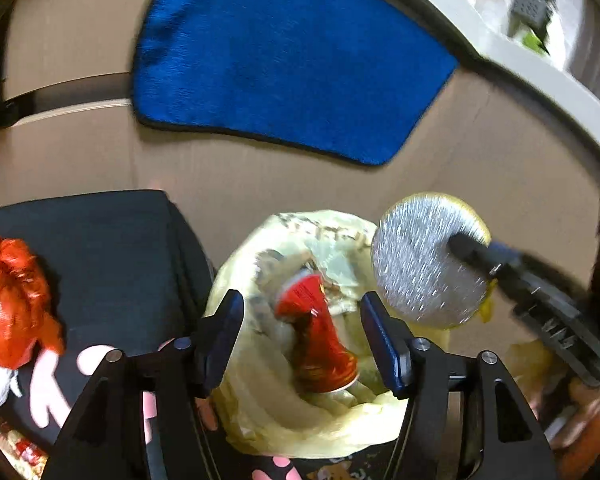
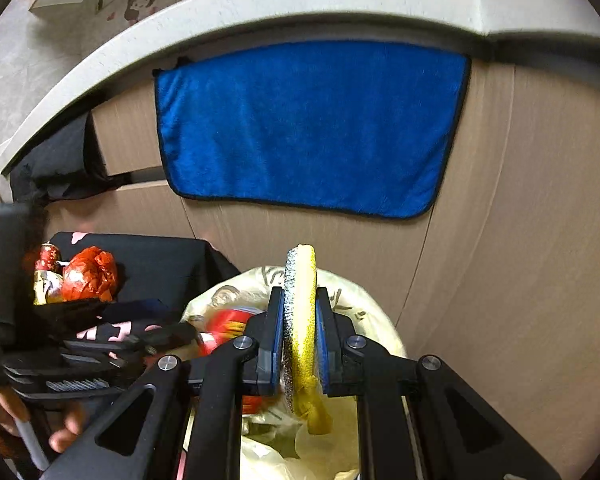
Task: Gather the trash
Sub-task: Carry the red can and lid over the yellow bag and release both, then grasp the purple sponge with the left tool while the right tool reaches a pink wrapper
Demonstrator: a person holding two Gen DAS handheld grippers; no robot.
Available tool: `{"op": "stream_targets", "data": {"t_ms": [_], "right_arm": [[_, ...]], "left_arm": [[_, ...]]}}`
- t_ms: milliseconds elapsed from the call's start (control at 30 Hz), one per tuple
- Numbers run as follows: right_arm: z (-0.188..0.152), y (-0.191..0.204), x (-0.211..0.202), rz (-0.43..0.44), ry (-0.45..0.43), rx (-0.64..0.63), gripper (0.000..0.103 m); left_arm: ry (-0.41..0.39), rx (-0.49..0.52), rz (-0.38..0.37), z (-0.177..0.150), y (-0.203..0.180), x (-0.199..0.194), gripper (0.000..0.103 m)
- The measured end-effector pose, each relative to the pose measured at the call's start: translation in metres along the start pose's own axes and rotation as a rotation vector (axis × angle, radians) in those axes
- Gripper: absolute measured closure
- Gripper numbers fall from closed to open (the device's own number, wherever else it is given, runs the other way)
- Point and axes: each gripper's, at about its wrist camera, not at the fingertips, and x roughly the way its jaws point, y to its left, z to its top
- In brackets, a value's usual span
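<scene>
A pale yellow trash bag (image 1: 260, 400) stands open below both grippers, with a red cup (image 1: 320, 344) and other trash inside. My left gripper (image 1: 302, 336) is open and empty above the bag's mouth. My right gripper (image 2: 299, 336) is shut on a round silver-and-yellow scouring pad (image 2: 300, 304), held edge-up over the bag (image 2: 340, 432). In the left wrist view the pad (image 1: 424, 260) hangs at the bag's right rim, clamped by the right gripper (image 1: 472, 254).
A black cloth (image 1: 112, 248) covers a surface to the left, with a crumpled red wrapper (image 1: 12, 300) on it, also in the right wrist view (image 2: 88, 274). A blue towel (image 2: 308, 128) hangs on the beige cabinet front (image 2: 520, 260) under a grey countertop (image 2: 260, 4).
</scene>
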Motion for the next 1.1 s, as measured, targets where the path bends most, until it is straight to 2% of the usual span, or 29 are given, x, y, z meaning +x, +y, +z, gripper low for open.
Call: {"op": "stream_targets", "data": {"t_ms": [200,400,533,700,767,967,1100], "right_arm": [[-0.015,0.011,0.043,-0.032,0.077,-0.029,0.090],[-0.041,0.016,0.083,-0.021,0.195,-0.025,0.088],[-0.048,0.016,0.084,-0.017,0.227,-0.024,0.072],[-0.046,0.021,0.062,-0.048,0.181,-0.053,0.071],[-0.045,0.023,0.049,-0.054,0.152,-0.062,0.063],[-0.033,0.033,0.002,-0.077,0.040,-0.064,0.056],[-0.025,0.053,-0.026,-0.056,-0.016,-0.063,0.056]], "left_arm": [[-0.060,0.036,0.197,-0.011,0.006,-0.033,0.042],[-0.107,0.088,0.269,-0.027,0.005,-0.054,0.042],[-0.119,0.087,0.264,-0.030,0.005,-0.062,0.042],[-0.129,0.083,0.254,-0.037,0.005,-0.078,0.042],[-0.141,0.081,0.257,-0.040,0.005,-0.086,0.042],[-0.180,0.072,0.275,-0.050,0.007,-0.118,0.042],[-0.198,0.048,0.301,-0.059,0.016,-0.140,0.042]]}}
